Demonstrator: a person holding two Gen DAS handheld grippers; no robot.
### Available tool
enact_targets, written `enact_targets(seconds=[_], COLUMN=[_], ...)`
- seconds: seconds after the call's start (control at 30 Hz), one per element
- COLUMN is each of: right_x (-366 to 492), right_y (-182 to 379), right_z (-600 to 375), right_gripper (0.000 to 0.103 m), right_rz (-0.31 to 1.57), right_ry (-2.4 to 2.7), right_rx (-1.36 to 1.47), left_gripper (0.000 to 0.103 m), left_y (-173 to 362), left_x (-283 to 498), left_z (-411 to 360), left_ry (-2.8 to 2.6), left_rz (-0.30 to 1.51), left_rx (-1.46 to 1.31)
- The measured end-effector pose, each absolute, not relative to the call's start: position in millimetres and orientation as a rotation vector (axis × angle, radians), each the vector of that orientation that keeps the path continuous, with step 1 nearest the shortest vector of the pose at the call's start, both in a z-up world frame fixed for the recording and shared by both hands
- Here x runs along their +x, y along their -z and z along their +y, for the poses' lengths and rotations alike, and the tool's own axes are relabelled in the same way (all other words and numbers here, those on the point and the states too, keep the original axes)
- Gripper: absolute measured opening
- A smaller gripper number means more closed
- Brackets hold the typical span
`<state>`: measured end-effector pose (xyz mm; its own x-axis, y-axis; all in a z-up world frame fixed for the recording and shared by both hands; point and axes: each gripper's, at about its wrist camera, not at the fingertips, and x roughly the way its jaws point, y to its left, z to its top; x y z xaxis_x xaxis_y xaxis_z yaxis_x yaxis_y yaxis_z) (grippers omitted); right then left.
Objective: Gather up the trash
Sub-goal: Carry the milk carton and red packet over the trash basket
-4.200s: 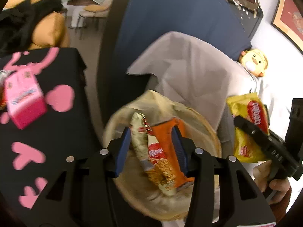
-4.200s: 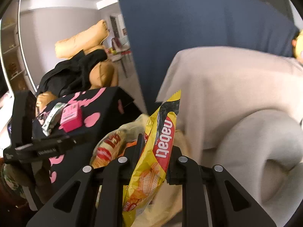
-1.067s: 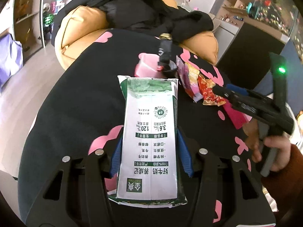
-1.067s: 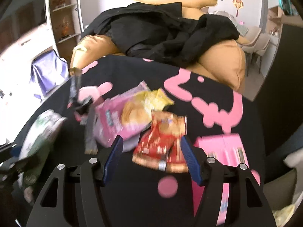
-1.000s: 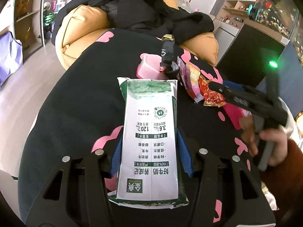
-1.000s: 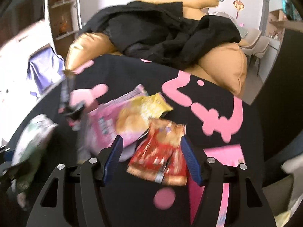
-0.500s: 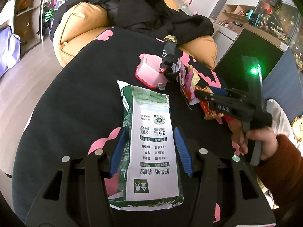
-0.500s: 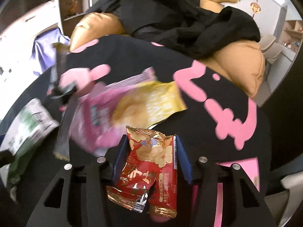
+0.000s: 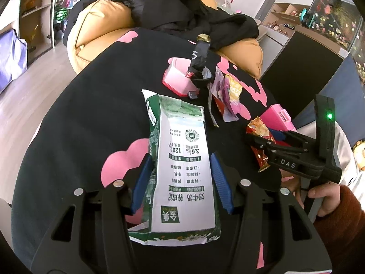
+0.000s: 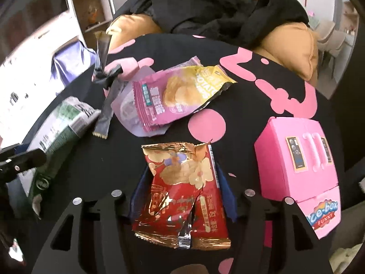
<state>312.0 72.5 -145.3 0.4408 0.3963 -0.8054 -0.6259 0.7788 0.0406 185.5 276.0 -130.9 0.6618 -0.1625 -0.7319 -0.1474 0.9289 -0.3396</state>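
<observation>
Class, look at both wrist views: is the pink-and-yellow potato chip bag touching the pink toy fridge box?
Apart. The right wrist view shows the potato chip bag and the toy fridge box separated by a plain stretch of black cloth.

left wrist view: looked forward and down along its own fingers (image 9: pixel 146 175), close above the black surface (image 9: pixel 91 118), toward the orange cushions (image 9: pixel 100 22) | right wrist view: same downward tilt, close over the surface (image 10: pixel 262 86) | shared: milk carton (image 9: pixel 182 159) (image 10: pixel 61 123), red wrapper (image 9: pixel 260 132) (image 10: pixel 184 182), pink box (image 9: pixel 278 116) (image 10: pixel 294 159)
</observation>
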Motion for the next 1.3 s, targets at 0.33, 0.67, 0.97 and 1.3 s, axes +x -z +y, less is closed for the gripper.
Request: enact_targets(seconds=[0.33, 0.67, 0.97, 1.3], right_x=[303, 278, 263, 241], right_y=[140, 125, 106, 78], right_z=[60, 43, 27, 0], right_gripper=[0.04, 0.034, 0.034, 0.034], right_rz=[0.907, 0.88, 0.841, 0.78], right_ry=[-0.675, -0.669, -0.653, -0.63], right_rx=[-0.276, -0.297, -0.28, -0.24], left_gripper=[0.055, 0.055, 0.049, 0.048], left_y=[132, 136, 114, 69], left_x=[192, 227, 209, 183], left_z=[272, 266, 269, 241], left_ry=[-0.014, -0.047, -0.029, 0.045], left_rz=[0.886, 0.948, 0.872, 0.742], left_rx=[-0.353, -0.237, -0.316, -0.322])
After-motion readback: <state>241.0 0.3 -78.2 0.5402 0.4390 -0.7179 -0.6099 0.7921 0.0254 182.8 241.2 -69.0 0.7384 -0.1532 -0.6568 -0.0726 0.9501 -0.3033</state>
